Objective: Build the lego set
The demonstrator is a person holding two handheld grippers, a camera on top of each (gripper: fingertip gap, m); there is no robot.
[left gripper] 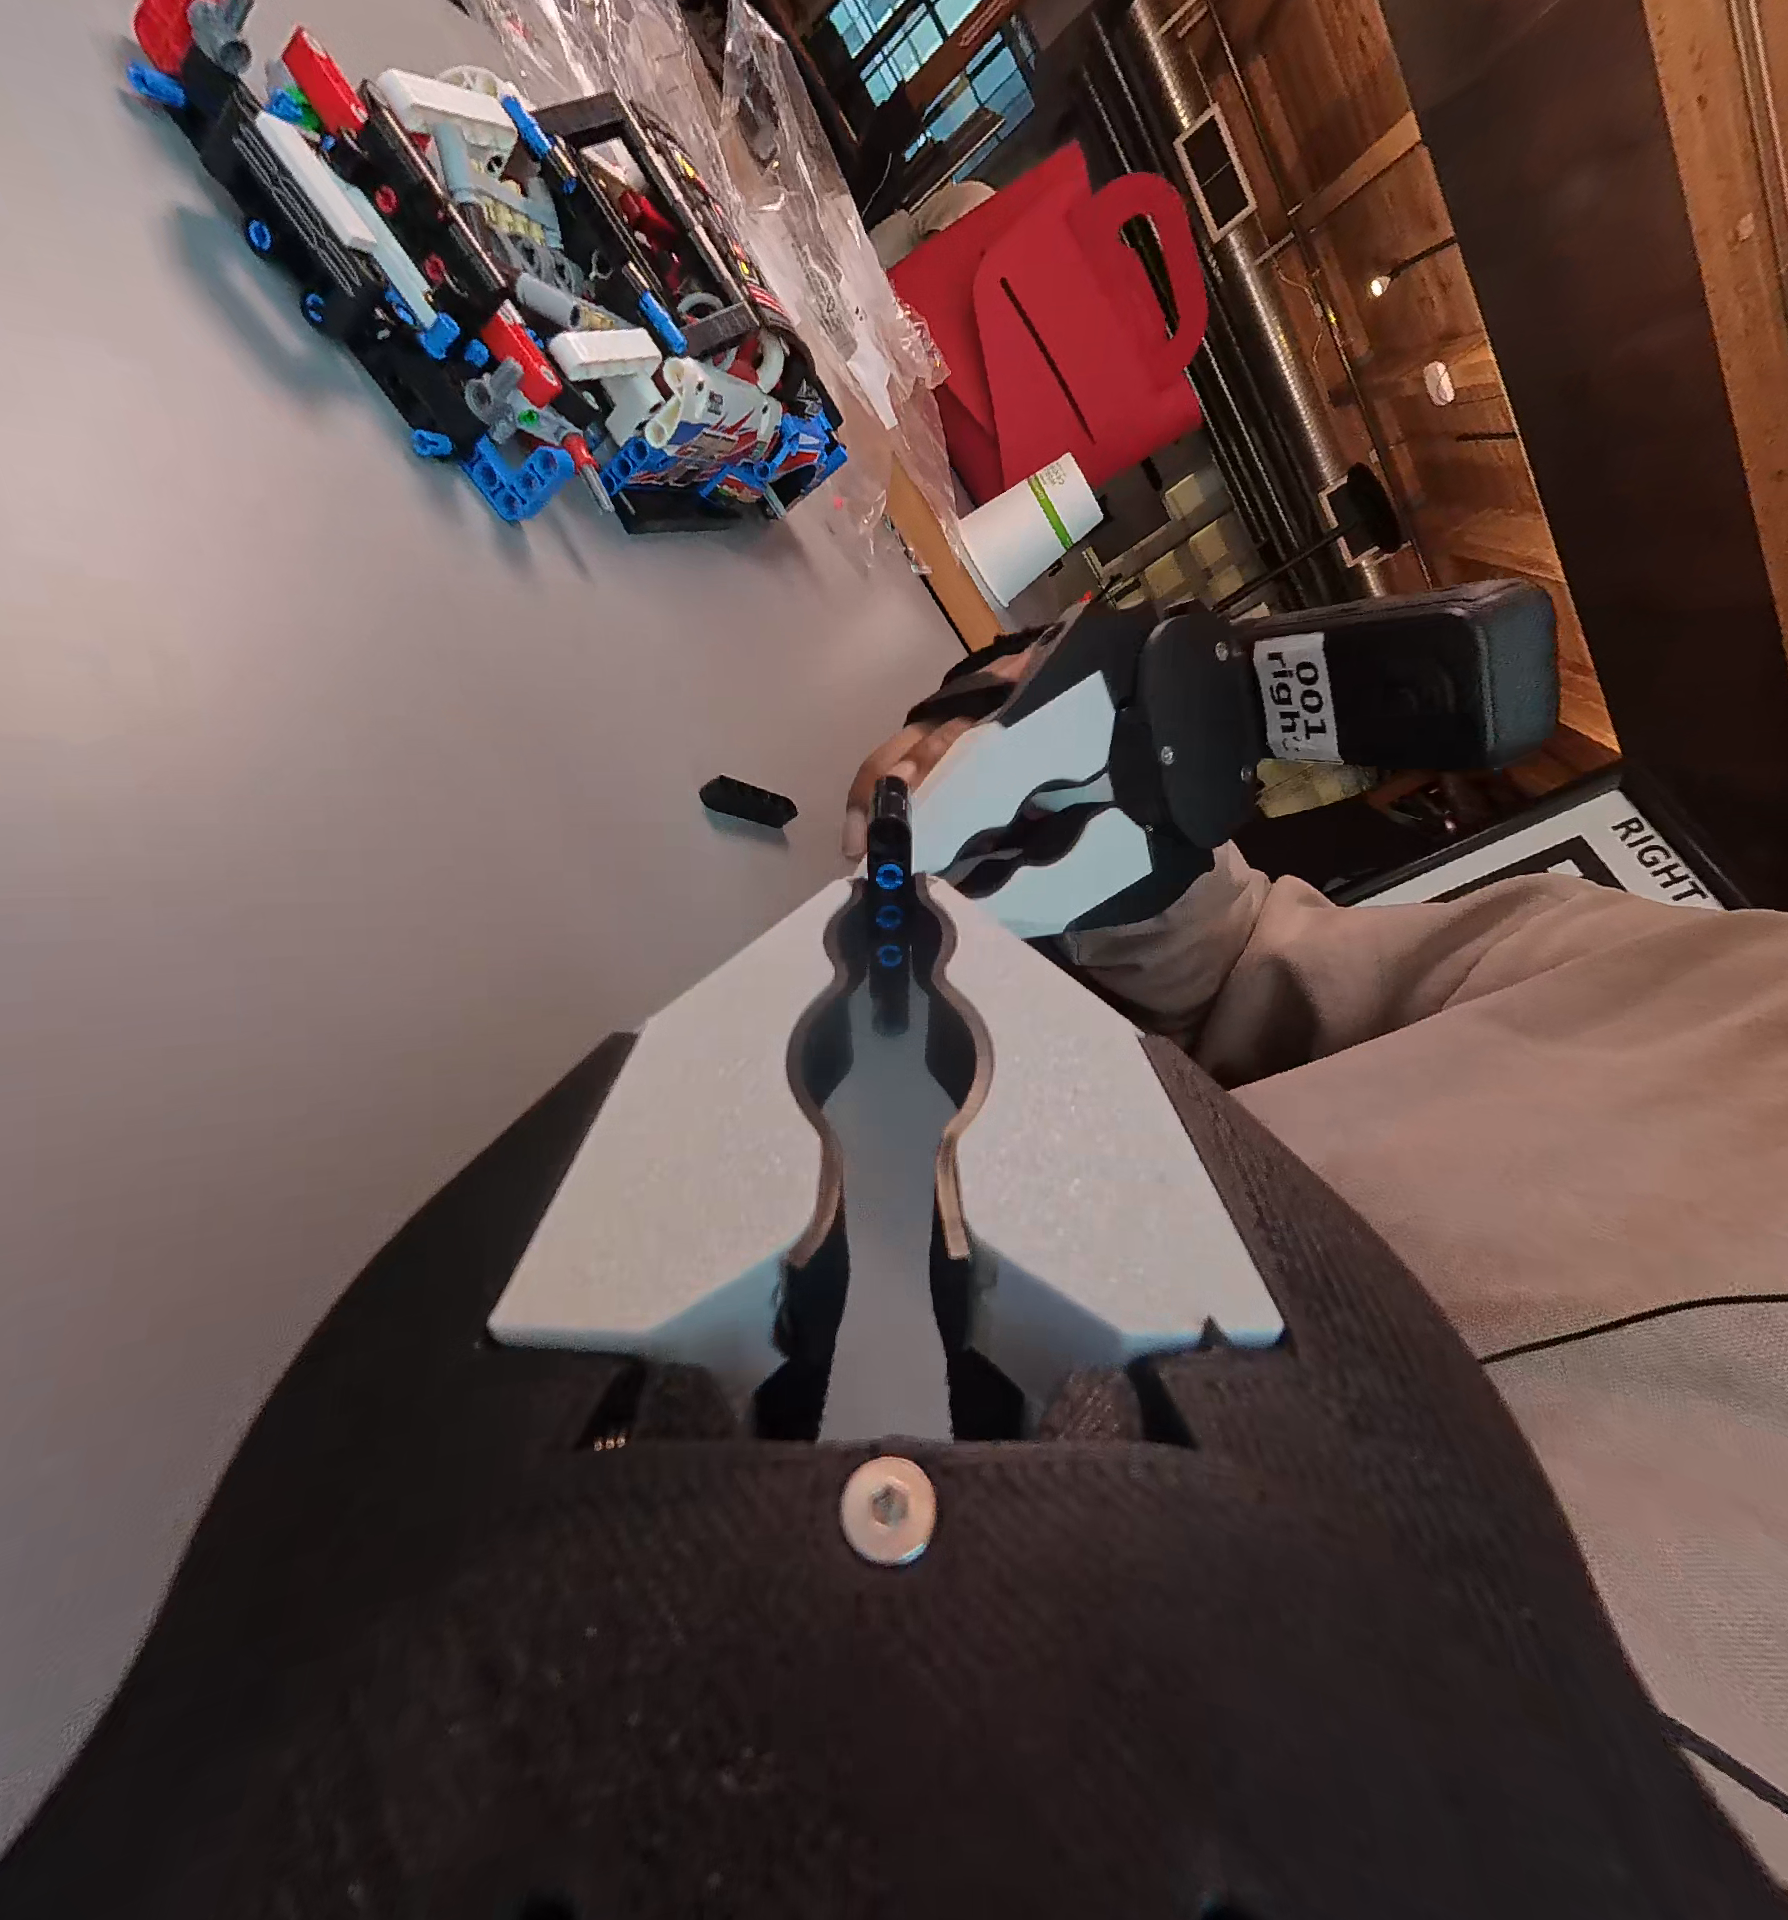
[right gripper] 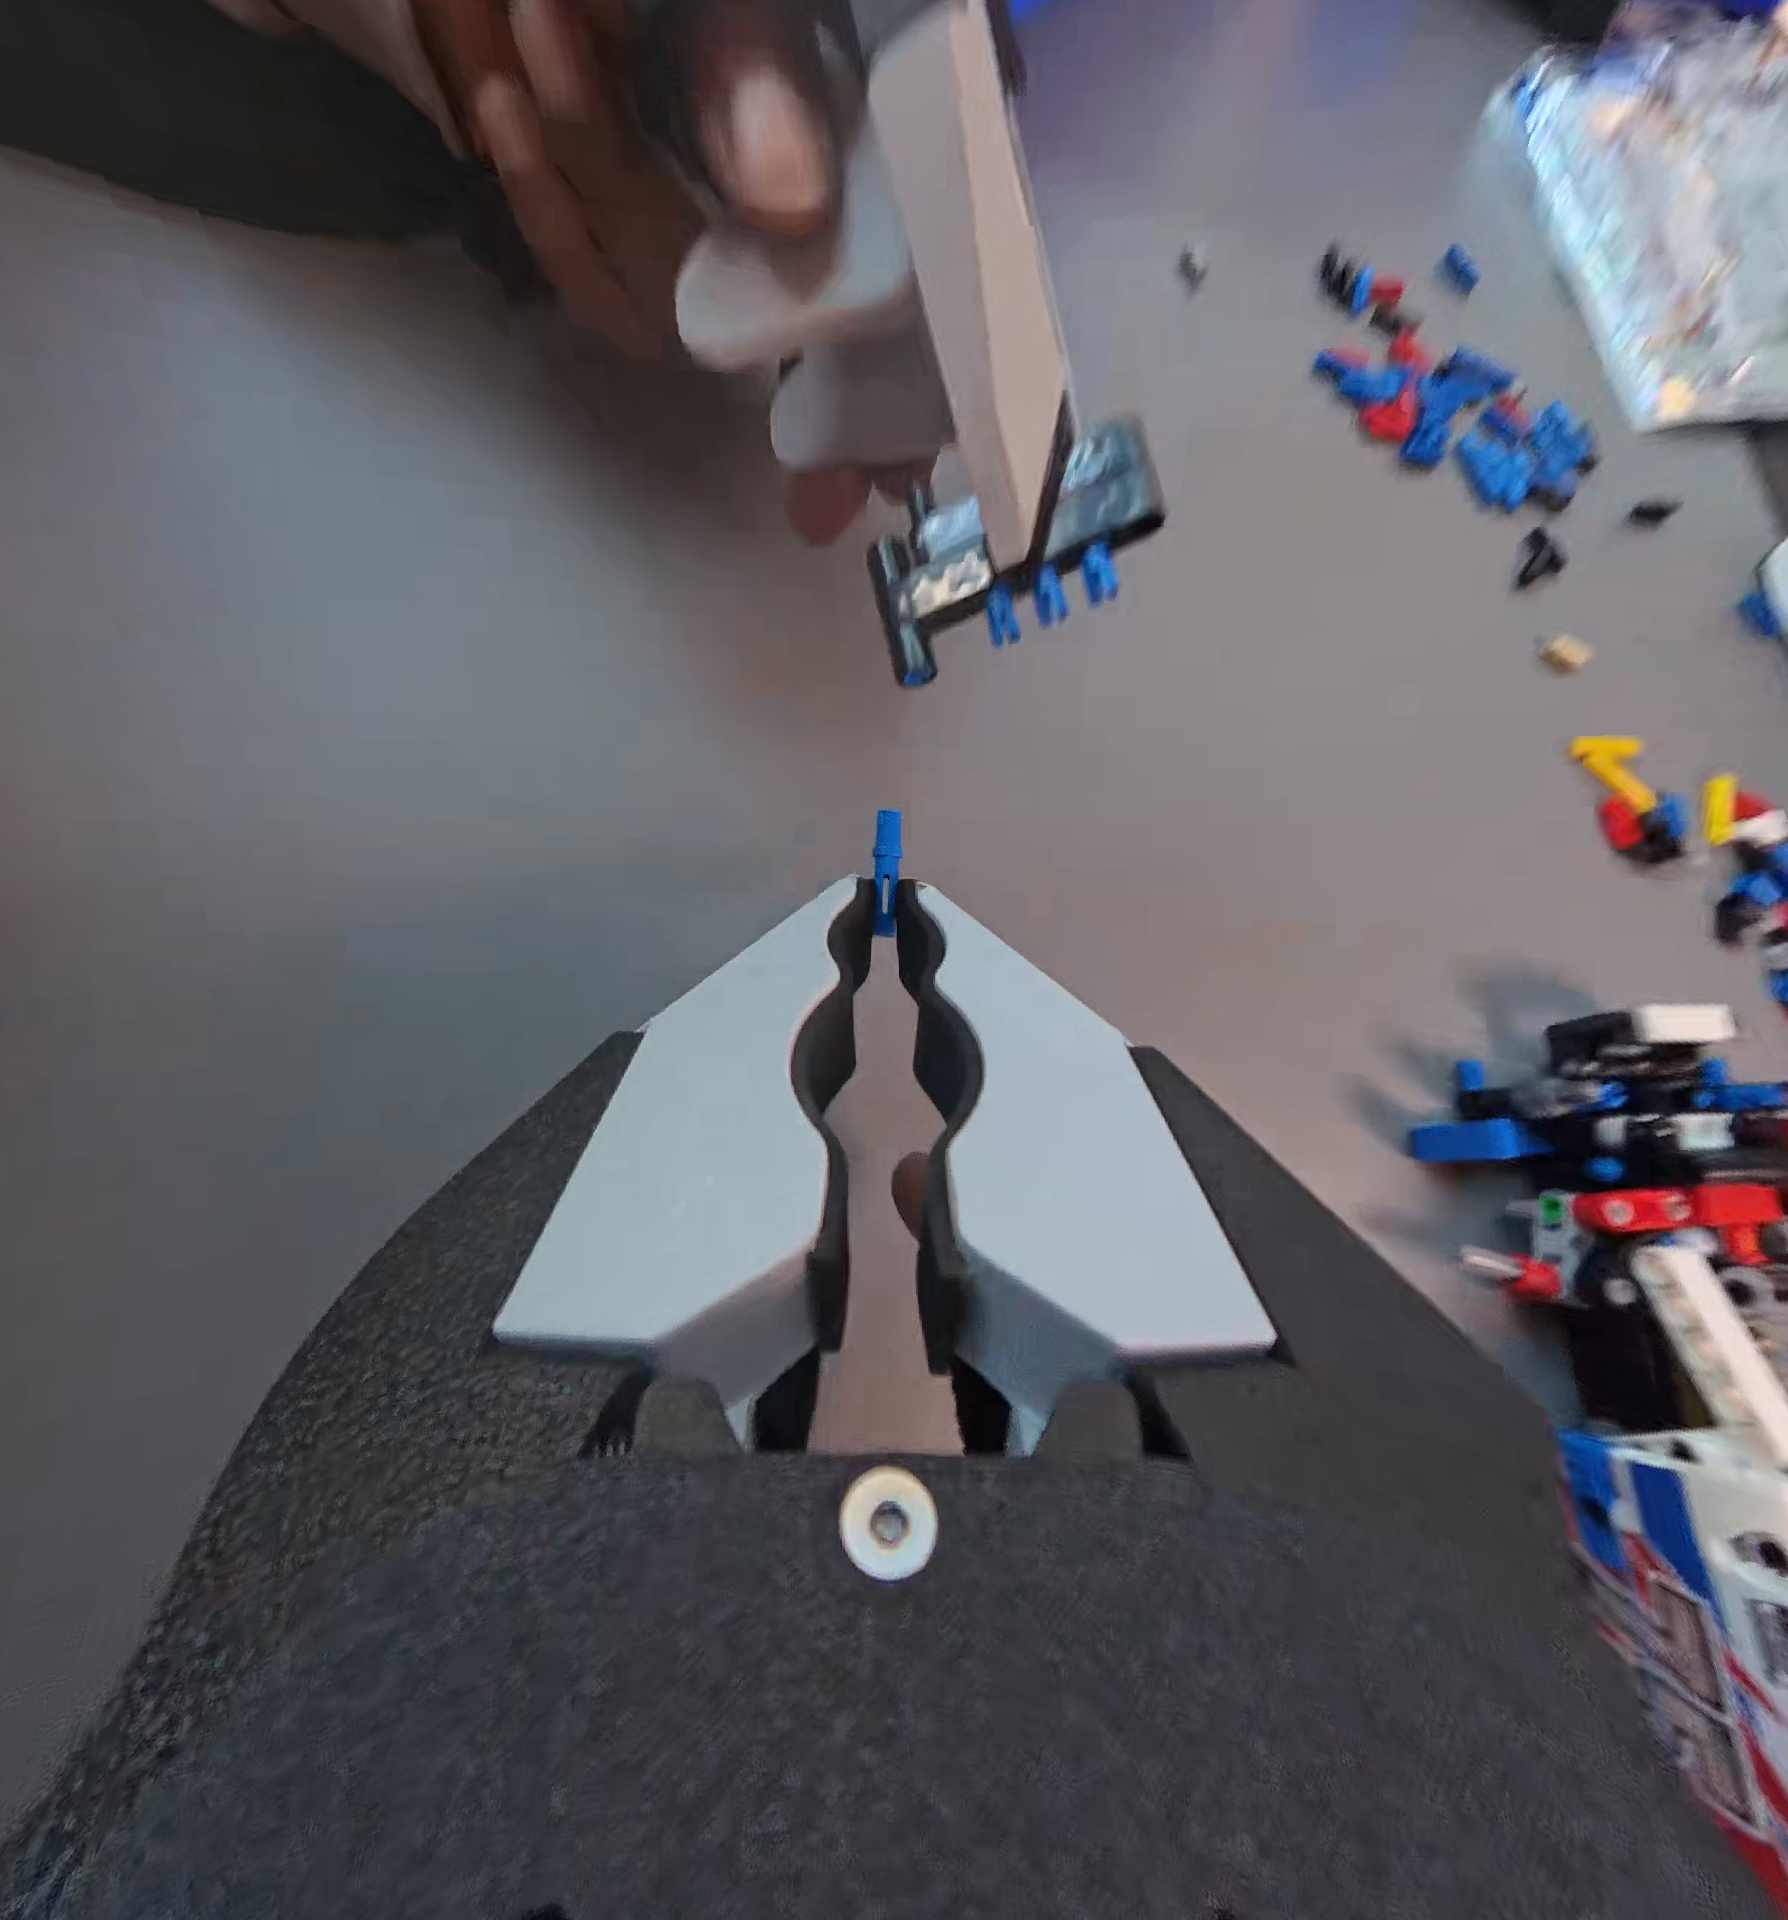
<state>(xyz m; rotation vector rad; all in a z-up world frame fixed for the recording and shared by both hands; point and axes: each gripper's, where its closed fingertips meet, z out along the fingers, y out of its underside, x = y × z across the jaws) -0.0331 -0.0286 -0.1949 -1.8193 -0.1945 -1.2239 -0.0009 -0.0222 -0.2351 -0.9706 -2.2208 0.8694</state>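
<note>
A: Judging from the desk (left gripper: 194,935), how far along is the build?

B: Well underway but not done; a large partly built model (left gripper: 474,301) in black, white, red and blue stands at the far side, while loose blue, red and black pieces (right gripper: 1461,405) lie scattered beside a clear bag (right gripper: 1690,229).

A: And the grippers?

B: The left gripper (left gripper: 890,883) is clamped on a black beam (right gripper: 1015,540) that carries 3 blue pins on one side; the right gripper (right gripper: 885,883) pinches a single blue pin (right gripper: 886,862) at its tips, held just short of the beam and not touching it.

A: So what's left?

B: Probably seating that pin, joining this sub-assembly to the model, and using the loose pieces; 1 short black beam (left gripper: 748,801) also lies unused nearby on the desk.
</note>
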